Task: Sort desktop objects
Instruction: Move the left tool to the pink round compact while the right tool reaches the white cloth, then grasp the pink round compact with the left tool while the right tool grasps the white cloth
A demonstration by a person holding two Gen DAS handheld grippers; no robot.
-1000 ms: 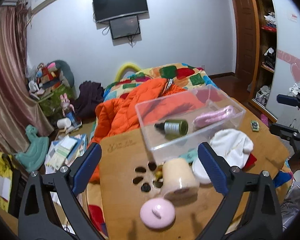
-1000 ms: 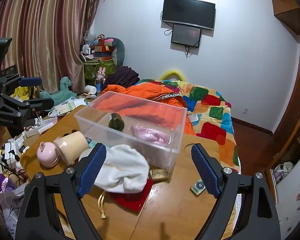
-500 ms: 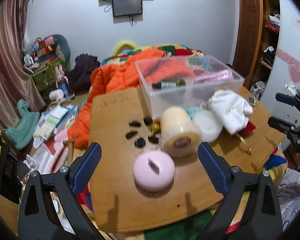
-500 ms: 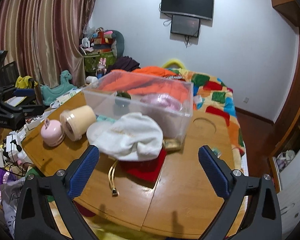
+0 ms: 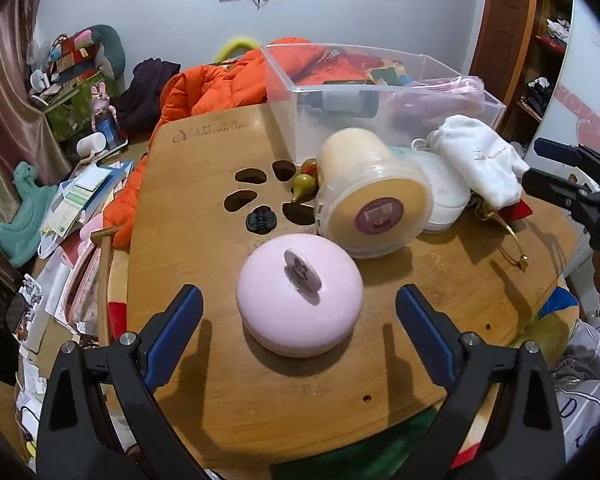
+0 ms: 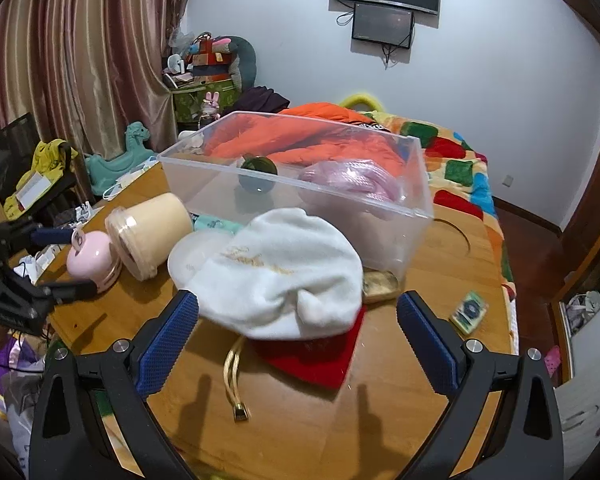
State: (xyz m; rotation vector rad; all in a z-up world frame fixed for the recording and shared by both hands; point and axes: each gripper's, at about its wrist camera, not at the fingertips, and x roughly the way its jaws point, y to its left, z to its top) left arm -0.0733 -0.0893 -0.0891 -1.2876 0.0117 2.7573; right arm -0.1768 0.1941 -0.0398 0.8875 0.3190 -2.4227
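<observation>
Left wrist view: the left gripper (image 5: 298,318) has its jaws spread wide around the pink round case (image 5: 299,300) near the worktop (image 5: 204,264) front edge, not touching it. The right gripper (image 6: 298,332) is likewise wide open and empty, facing the white pouch (image 6: 280,276) before the clear bin (image 6: 380,208).

Both my views evenly lit, indoor overhead light. Soft shadows of my claw fingers fall toward 6 o'clock on the counter (image 5: 204,208). Heavy fisheye bend and black vignette at corners. Focus sharp centrally, slight glare on counter at 3 o'clock.
</observation>
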